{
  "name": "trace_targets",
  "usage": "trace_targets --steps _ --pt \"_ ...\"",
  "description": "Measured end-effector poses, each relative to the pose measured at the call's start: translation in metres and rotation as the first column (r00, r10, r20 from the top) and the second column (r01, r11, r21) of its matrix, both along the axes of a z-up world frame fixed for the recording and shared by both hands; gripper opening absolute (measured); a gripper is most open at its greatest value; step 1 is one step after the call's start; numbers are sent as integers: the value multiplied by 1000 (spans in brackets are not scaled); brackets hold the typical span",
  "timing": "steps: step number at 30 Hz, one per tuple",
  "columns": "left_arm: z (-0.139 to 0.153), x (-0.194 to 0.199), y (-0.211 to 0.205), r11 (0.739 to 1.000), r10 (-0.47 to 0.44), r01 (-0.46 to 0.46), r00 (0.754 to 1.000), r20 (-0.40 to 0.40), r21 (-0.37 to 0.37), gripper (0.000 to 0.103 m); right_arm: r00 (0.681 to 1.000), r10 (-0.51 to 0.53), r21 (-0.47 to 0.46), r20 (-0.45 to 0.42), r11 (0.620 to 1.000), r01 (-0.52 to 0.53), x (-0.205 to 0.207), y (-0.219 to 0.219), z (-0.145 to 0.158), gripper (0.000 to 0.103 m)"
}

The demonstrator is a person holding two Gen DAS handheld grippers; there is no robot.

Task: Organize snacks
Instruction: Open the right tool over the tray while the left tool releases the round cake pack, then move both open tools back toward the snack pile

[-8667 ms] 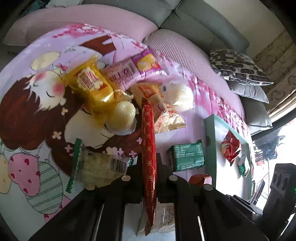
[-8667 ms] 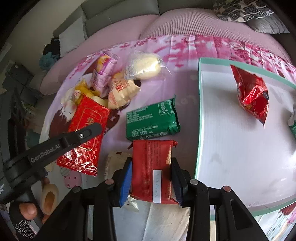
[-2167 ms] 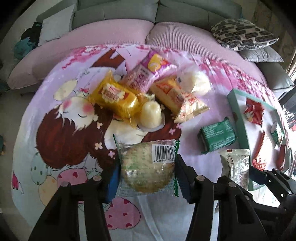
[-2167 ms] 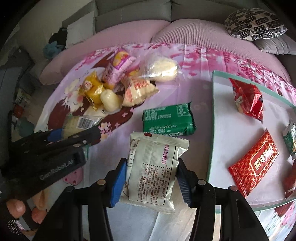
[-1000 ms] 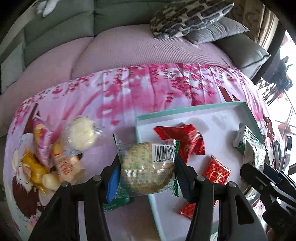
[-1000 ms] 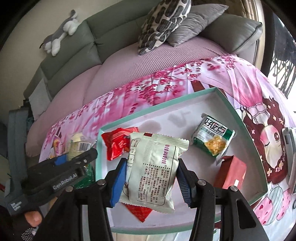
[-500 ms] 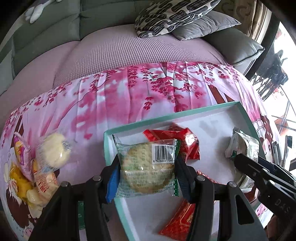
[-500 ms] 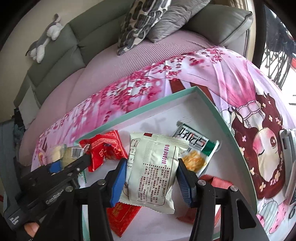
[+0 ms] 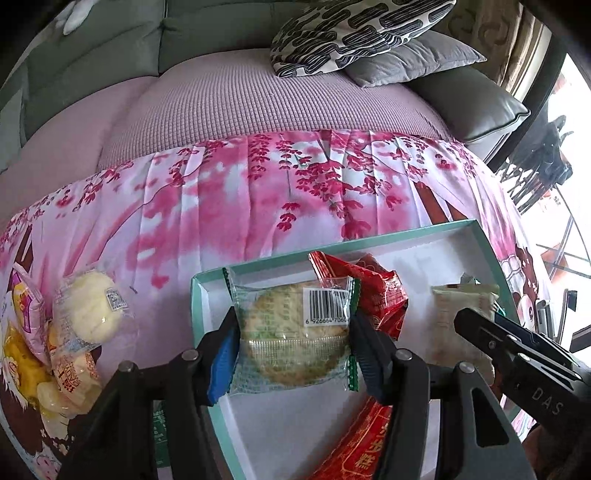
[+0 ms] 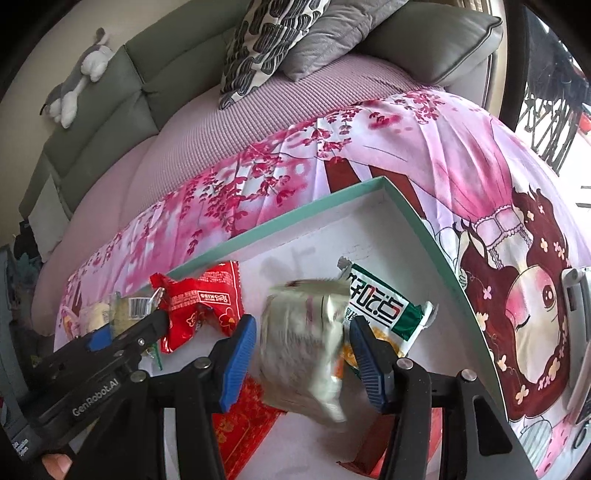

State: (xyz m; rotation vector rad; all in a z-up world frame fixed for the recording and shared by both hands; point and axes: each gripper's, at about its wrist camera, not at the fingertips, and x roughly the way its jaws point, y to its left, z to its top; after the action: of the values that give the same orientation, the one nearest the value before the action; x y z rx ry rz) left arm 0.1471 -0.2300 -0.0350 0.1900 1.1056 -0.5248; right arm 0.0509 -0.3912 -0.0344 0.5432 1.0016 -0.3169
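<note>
Clamped clear-wrapped round biscuit pack (image 9: 291, 332) in left gripper (image 9: 293, 343), over teal-rimmed white tray (image 9: 258, 264), near-left corner. Found white foil packet (image 10: 299, 347) loose inside slack right gripper (image 10: 302, 343), mid-tray. Judged both light, crushable, slick; best pinched gently at side edges.

The shallow cardboard tray (image 10: 417, 218) is white inside with a teal rim. It lies on a pink cloth (image 9: 258, 206) printed with magenta blossoms and a brown-haired cartoon girl. In the tray are a crinkled red foil packet (image 10: 199, 306) and a white-and-green noodle packet (image 10: 384, 306). The clear-wrapped round biscuit (image 9: 291, 332) is pale with green-edged wrapping. Both claws have blue pads (image 9: 221, 358) on black fingers. The patterned cushion (image 9: 354, 33) is black-and-white.
</note>
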Motion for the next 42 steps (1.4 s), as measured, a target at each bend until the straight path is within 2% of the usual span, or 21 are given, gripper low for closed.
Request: trace_targets --steps 4,9,13,15,19,24,32,39,42 --pt "0 0 1 1000 16 -16 1000 -3 3 61 1000 4 -8 1 1000 -4 0 1 2 57" --pt "2 -1 7 999 36 -36 999 -13 -7 72 1000 -7 -9 6 1000 7 -3 1 5 58" --pt "9 -2 15 998 52 -52 999 -12 -26 75 1000 -7 -16 -1 1000 7 -6 1 7 62" --pt "13 -3 19 998 59 -59 998 -7 -31 85 1000 -10 -13 5 1000 10 -8 1 8 65" --pt "20 -5 29 996 82 -82 997 2 -40 87 1000 -6 -23 9 1000 6 -11 4 12 68" --pt "28 -6 48 991 128 -127 992 20 -49 97 1000 5 -14 27 1000 -4 -16 9 14 73" --pt "39 -14 81 981 188 -184 979 82 -53 100 999 2 -6 50 1000 -2 -25 18 20 80" --pt "44 -24 105 973 226 -230 965 137 18 100 997 30 -20 73 999 -28 -27 30 25 82" --pt "45 -28 118 968 242 -250 957 163 31 100 994 30 -30 104 999 -27 -27 36 30 95"
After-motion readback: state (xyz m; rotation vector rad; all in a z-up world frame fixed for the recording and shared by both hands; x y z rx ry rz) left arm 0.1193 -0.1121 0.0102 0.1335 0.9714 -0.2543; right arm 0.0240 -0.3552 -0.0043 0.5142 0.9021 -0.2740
